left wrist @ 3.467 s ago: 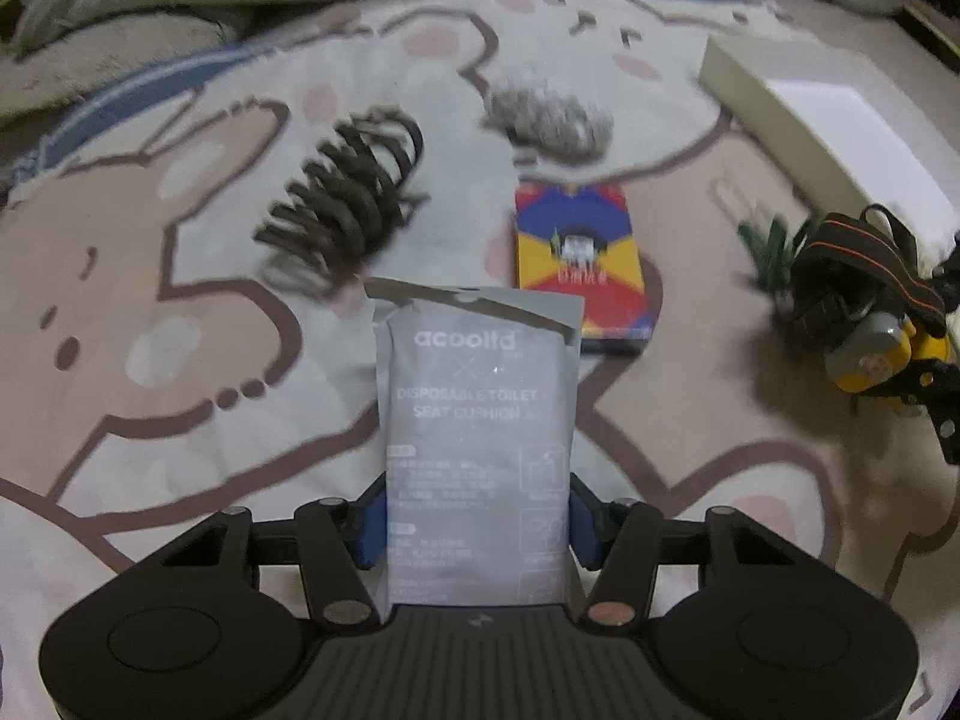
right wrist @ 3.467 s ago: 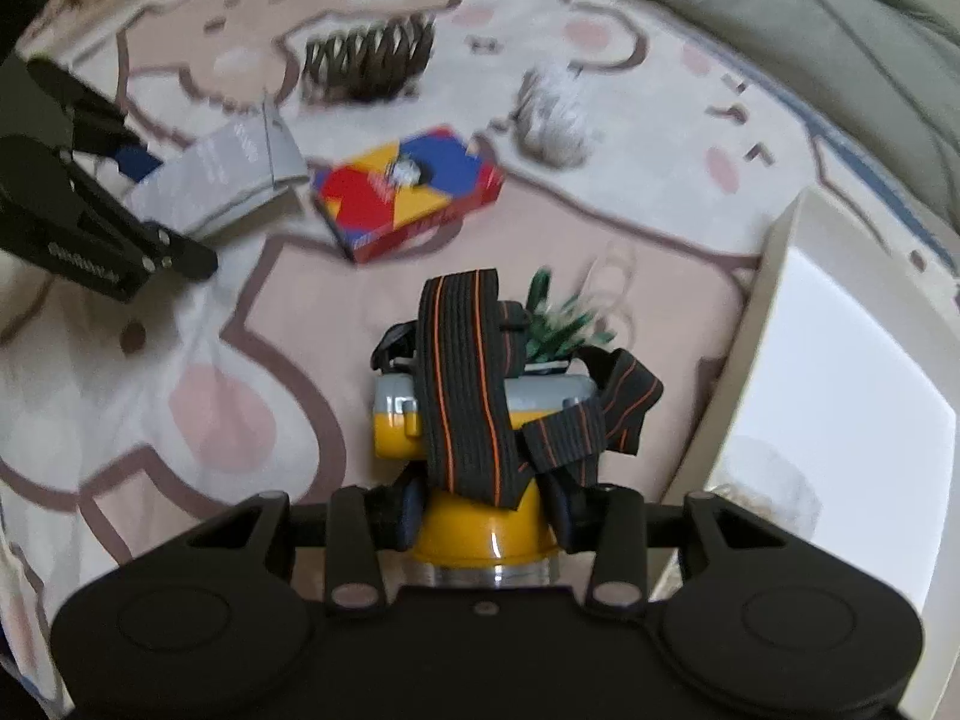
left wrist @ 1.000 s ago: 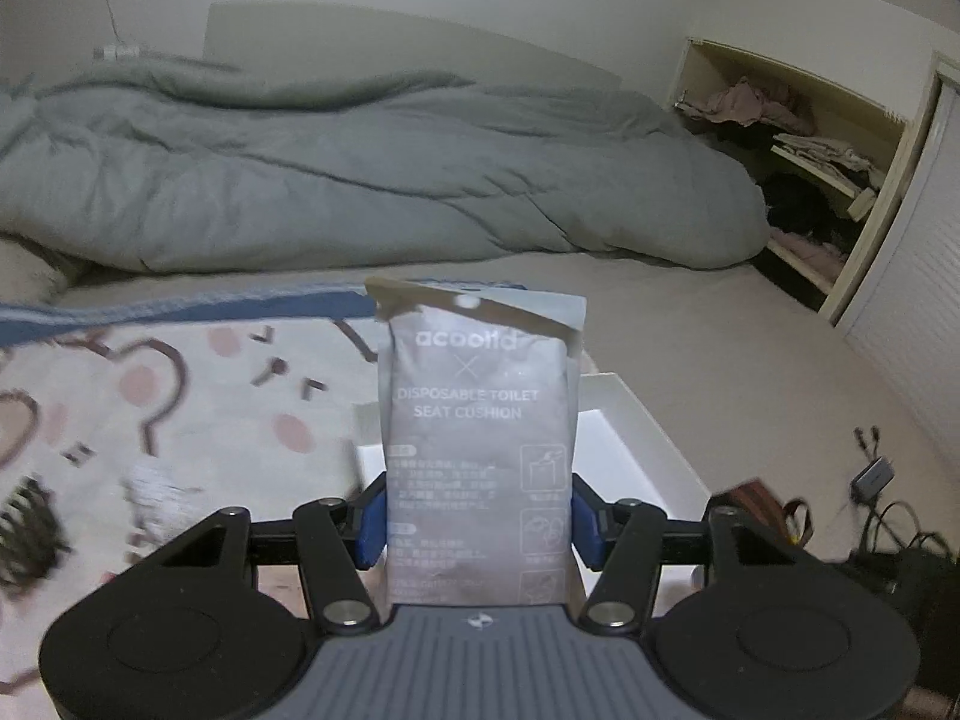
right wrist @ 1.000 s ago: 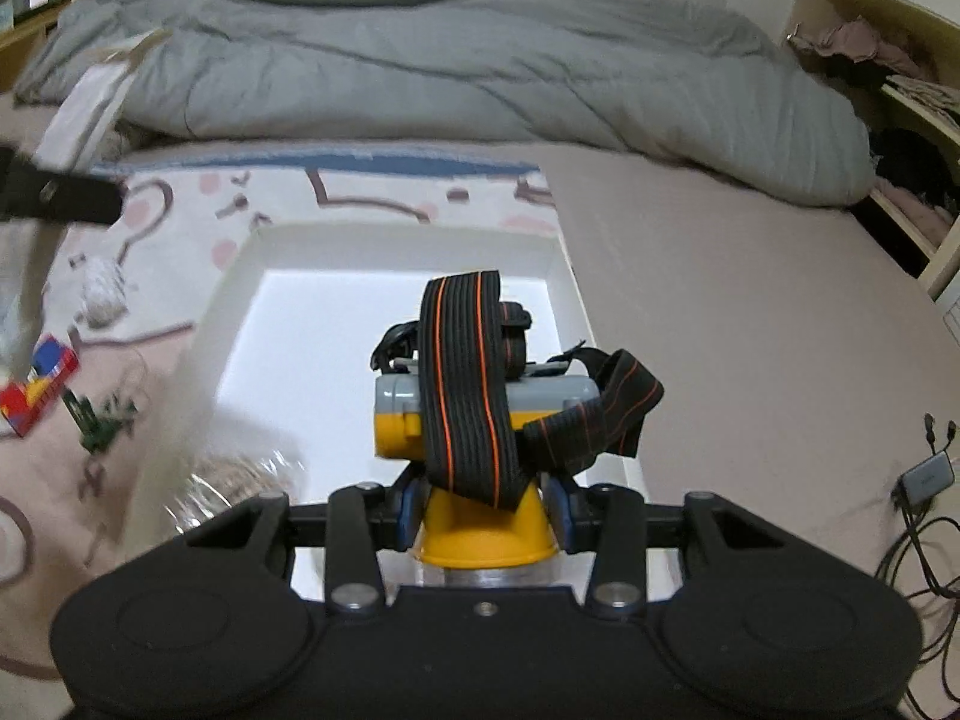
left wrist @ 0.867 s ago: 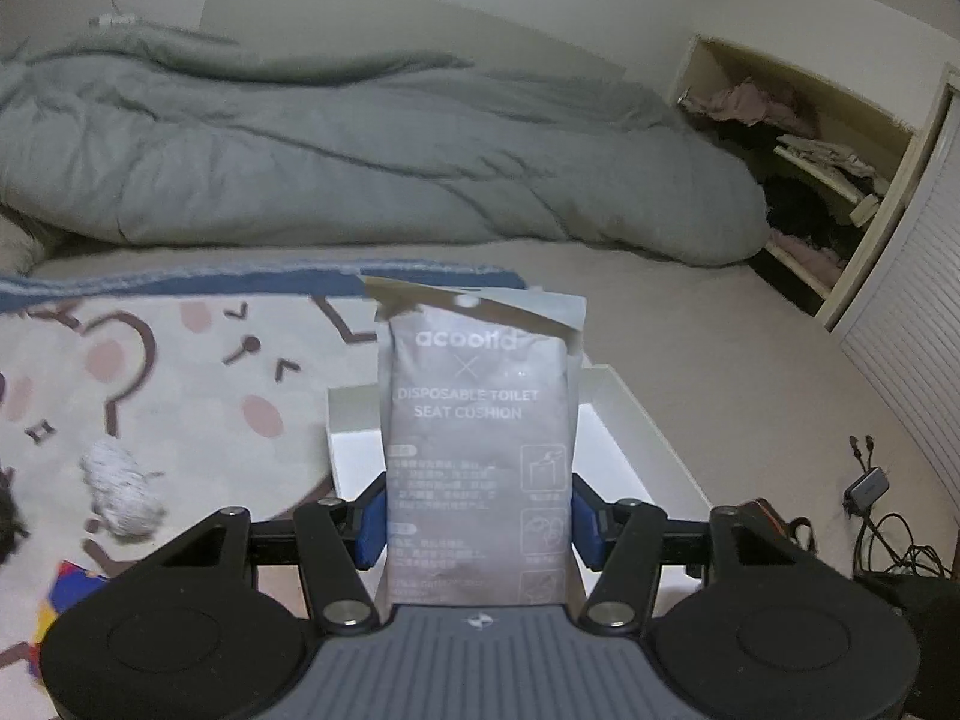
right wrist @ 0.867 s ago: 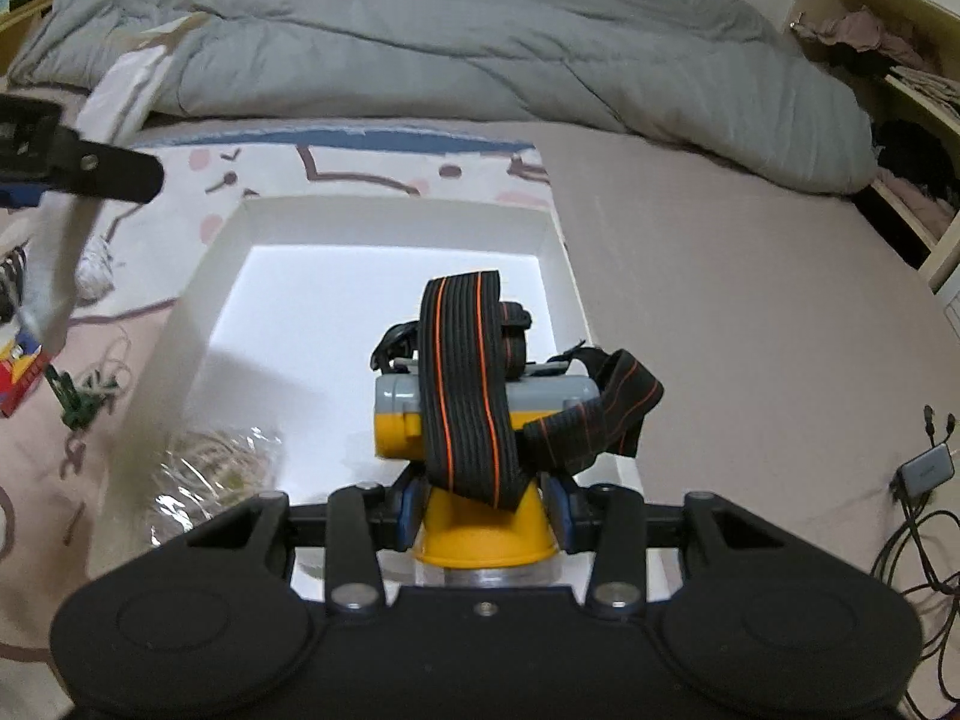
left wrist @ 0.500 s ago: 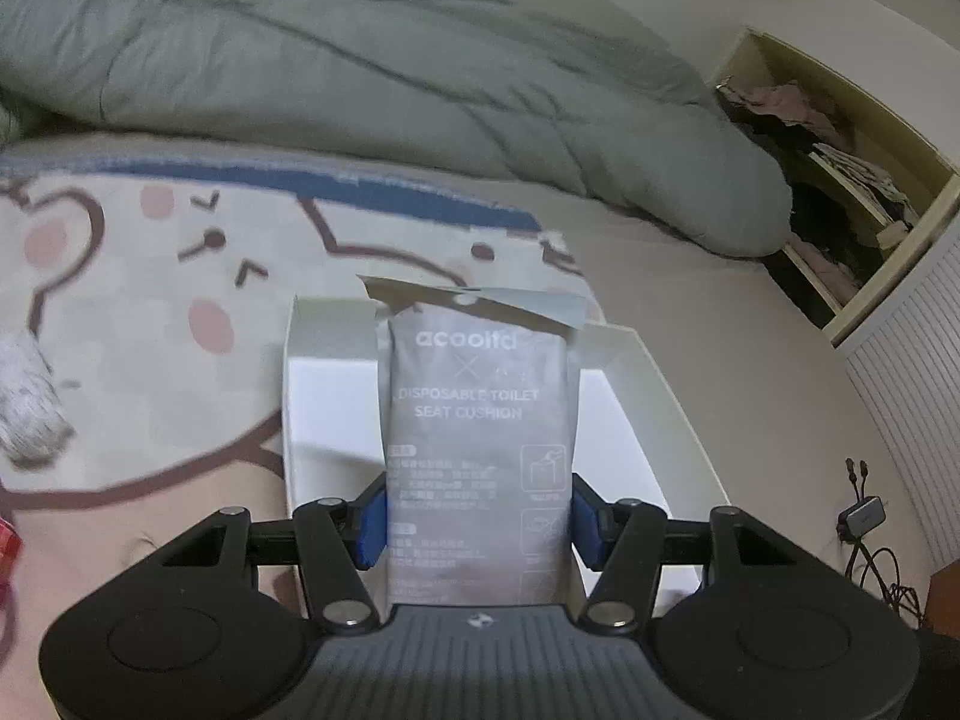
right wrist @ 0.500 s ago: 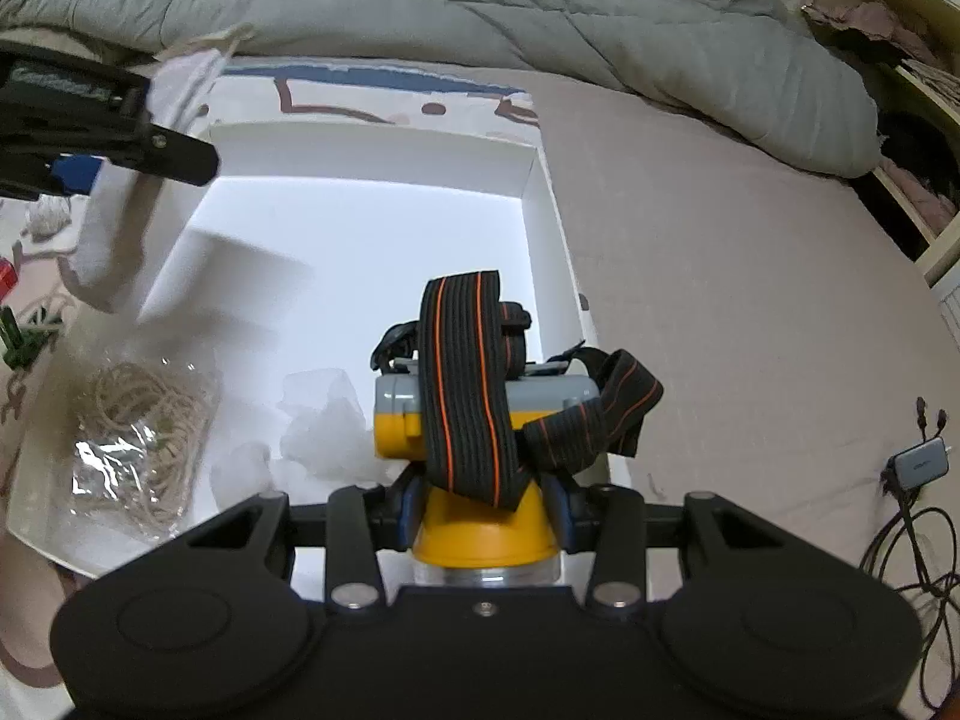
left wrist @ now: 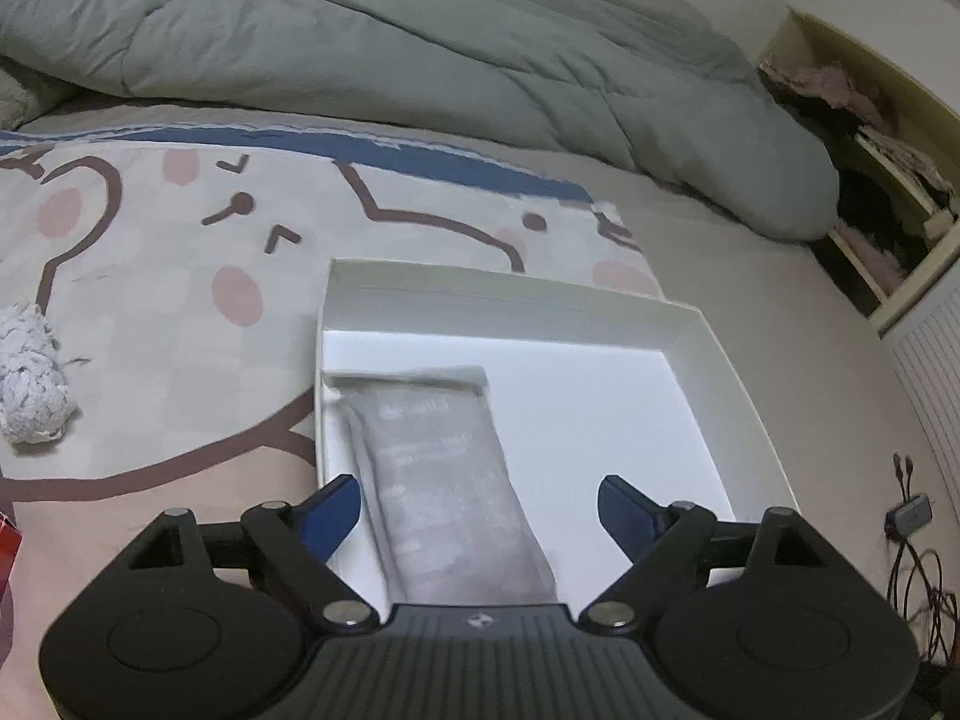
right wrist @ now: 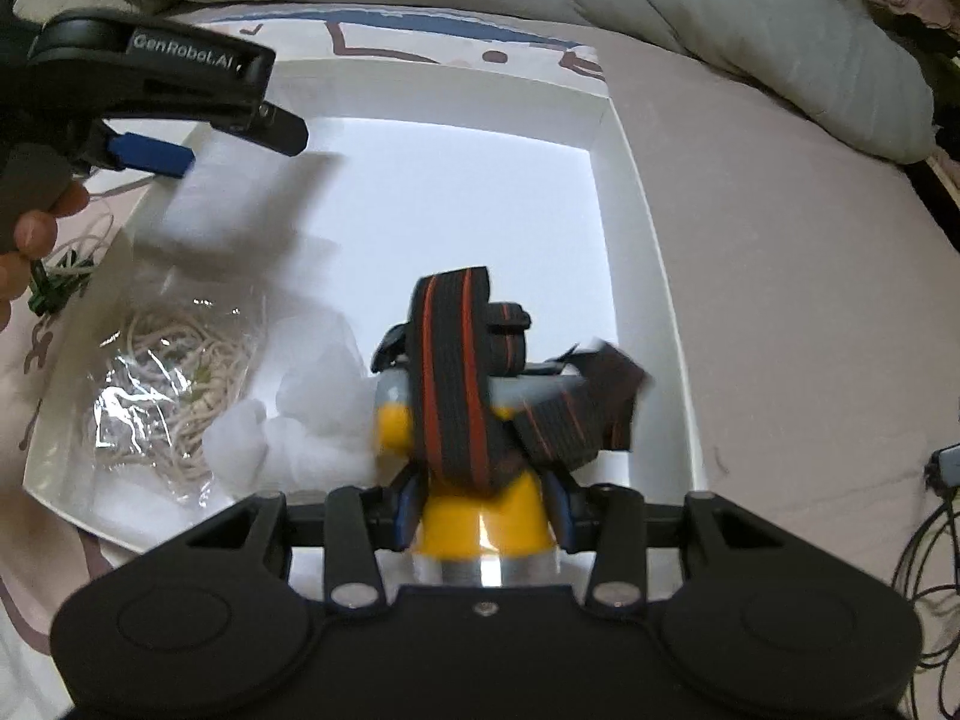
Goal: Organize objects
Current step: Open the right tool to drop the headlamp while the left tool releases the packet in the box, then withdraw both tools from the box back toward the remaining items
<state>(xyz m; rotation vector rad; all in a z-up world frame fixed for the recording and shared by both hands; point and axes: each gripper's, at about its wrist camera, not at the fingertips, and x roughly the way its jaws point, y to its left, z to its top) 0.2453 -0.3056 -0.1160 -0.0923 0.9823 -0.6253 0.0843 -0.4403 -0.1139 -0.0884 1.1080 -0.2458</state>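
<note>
A shallow white cardboard box (left wrist: 510,306) with low straight walls sits on a soft, cartoon-printed bedspread (left wrist: 180,312), its smooth floor bright. In the left wrist view a flat grey foil sachet (left wrist: 444,480) with faint printed lettering lies along the box's left wall, in the lower middle of the frame. The left tongs (left wrist: 479,507) have just been opening: their blue-tipped fingers (left wrist: 330,513) stand wide on either side of the sachet and do not press on it.

In the right wrist view the right tongs (right wrist: 480,507) are closed on the yellow plastic body of a headlamp (right wrist: 480,516), whose woven black strap with orange stripes loops over a grey housing; it is blurred, and hangs over the lower part of the box. At the lower left of that frame, inside the box, lie a crinkly clear plastic bag of pale rubber bands (right wrist: 168,384) and, just to its right, a soft white crumpled bag (right wrist: 300,420). The left tongs appear at the upper left there, held by a hand (right wrist: 30,240).

A rumpled grey-green quilt (left wrist: 420,54) fills the top of both views. A knotted white rope ball (left wrist: 30,390) rests on the bedspread at the left edge of the left wrist view.
</note>
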